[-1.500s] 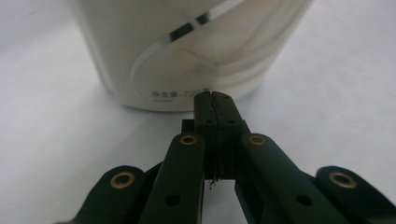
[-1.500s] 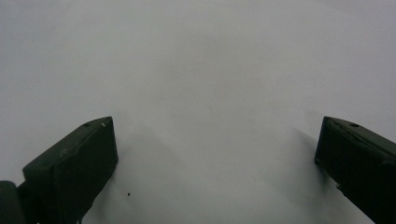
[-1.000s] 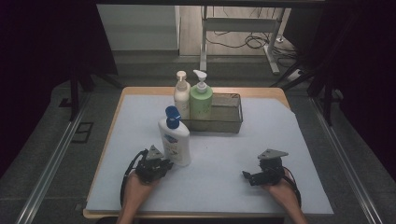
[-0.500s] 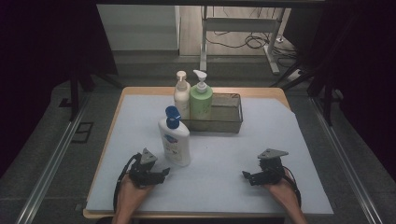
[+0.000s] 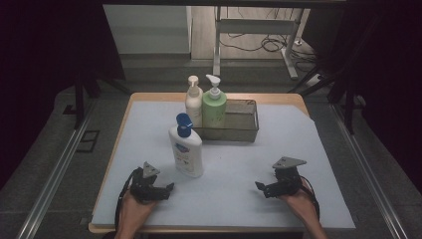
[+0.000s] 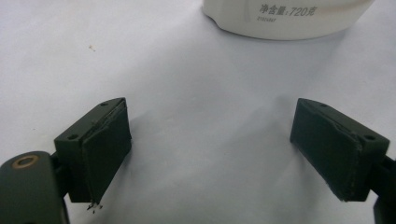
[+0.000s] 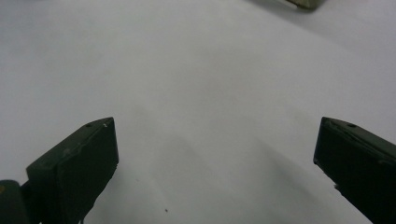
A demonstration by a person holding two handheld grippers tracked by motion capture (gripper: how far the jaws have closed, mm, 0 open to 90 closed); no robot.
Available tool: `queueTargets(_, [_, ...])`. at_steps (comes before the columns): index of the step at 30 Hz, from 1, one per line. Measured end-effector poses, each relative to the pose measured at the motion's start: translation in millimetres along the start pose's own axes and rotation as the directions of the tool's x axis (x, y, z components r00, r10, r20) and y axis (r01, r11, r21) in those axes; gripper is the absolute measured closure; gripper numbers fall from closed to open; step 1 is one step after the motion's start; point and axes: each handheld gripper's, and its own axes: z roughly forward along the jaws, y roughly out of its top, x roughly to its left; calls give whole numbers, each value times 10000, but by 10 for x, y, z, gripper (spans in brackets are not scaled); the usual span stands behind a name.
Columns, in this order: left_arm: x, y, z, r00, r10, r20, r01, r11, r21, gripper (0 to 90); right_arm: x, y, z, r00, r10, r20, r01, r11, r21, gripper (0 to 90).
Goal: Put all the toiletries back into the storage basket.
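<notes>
Print on white bottle (image 6: 287, 18) reads close up.

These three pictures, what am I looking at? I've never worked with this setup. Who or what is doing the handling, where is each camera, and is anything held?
No robot arm here: a person holds hand tongs in each hand. The high view looks down from above the person's side; the left tongs and right tongs sit near the front edge of the table, which has a pale cover. The other two pictures come from cameras riding on the tongs, looking along their black jaws. Both pairs stand wide open with nothing between them.

On the table: a white bottle with a blue pump standing alone, its base also at the top of the left gripper view, and a wire basket holding a cream bottle and a green bottle.
</notes>
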Motion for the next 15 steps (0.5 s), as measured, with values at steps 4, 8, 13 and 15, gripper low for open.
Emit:
queueTargets(4, [2,-15,2,10000,30,17,-30,10000,-86,119,35,47,-8,9999,-75,-121,73,9999,-102,0])
queueTargets(8, [1,-19,3,10000,39,4,-39,9999,-114,119,69,98,-12,9994,-27,-347,18,9997,-234,0])
queueTargets(13, [-1,-22,4,10000,39,-11,-40,9999,-136,119,122,188,-33,9981,-117,-601,90,9990,-445,0])
queueTargets(15, [-2,-22,5,10000,41,-17,-41,9999,-139,119,143,230,-35,9974,-159,-700,123,9986,-514,0])
